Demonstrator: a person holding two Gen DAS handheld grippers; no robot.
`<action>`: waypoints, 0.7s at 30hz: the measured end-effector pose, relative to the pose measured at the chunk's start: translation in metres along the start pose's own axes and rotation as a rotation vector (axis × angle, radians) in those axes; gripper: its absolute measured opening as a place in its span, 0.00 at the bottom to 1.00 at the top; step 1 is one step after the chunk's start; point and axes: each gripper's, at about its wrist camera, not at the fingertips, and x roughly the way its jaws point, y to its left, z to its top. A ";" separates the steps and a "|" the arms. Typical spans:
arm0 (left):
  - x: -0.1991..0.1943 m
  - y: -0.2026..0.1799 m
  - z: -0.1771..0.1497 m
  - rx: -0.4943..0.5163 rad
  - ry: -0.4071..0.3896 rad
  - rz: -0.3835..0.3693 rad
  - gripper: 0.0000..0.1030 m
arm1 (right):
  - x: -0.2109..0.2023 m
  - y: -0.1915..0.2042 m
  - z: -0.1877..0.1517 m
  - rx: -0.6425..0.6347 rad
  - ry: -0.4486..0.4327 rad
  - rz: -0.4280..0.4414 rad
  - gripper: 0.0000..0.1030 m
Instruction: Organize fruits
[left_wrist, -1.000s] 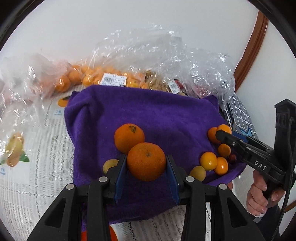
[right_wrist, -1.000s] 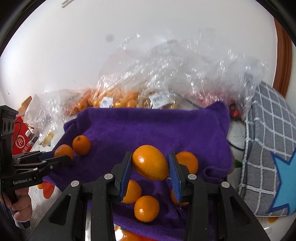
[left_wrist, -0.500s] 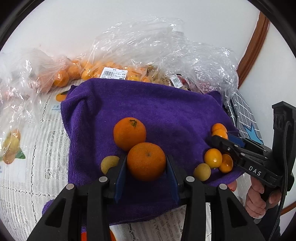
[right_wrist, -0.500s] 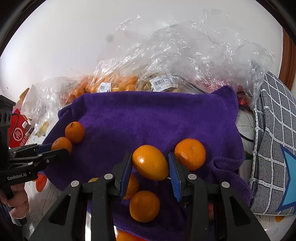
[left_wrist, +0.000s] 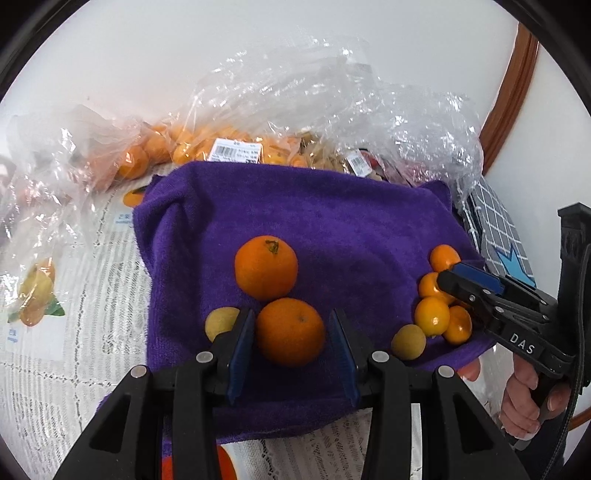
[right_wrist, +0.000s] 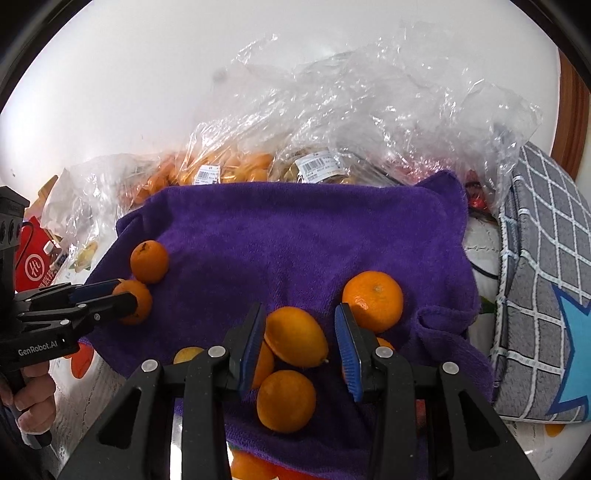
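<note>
**Both grippers over fruit on the purple towel**

Your left gripper (left_wrist: 291, 343) has its jaws spread, with a visible gap on each side of the round orange (left_wrist: 290, 331) that sits between the blue pads on the purple towel (left_wrist: 332, 221). A second orange (left_wrist: 266, 266), stem up, touches it on the far side. A small yellow fruit (left_wrist: 221, 322) lies just outside the left pad; another yellow fruit (left_wrist: 408, 341) rests near the towel's right edge.

Your right gripper (right_wrist: 301, 338) is also parted around an oval orange fruit (right_wrist: 297, 341); the left pad touches or nearly touches it, the right pad stands clear. Whether the fruit rests on the towel cannot be told. A round orange (right_wrist: 372, 301) sits just beyond the right pad, and a smaller orange fruit (right_wrist: 286, 400) lies nearer you.

Containers: behind the towel, clear plastic bags (right_wrist: 332, 122) with barcode labels hold fruit. One bag of small oranges (left_wrist: 207, 147) sits at the left; the contents of the bags further right are not legible. A grey checked cushion (right_wrist: 546, 258) is at the right.
</note>
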 end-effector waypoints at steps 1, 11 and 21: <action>-0.002 0.000 0.001 0.000 -0.004 0.006 0.39 | -0.004 0.000 0.001 0.001 -0.004 -0.002 0.38; -0.059 -0.002 -0.006 0.019 -0.080 0.083 0.42 | -0.086 0.009 0.007 0.047 -0.111 -0.077 0.53; -0.143 -0.014 -0.038 -0.030 -0.180 0.127 0.60 | -0.179 0.033 -0.019 0.055 -0.123 -0.177 0.57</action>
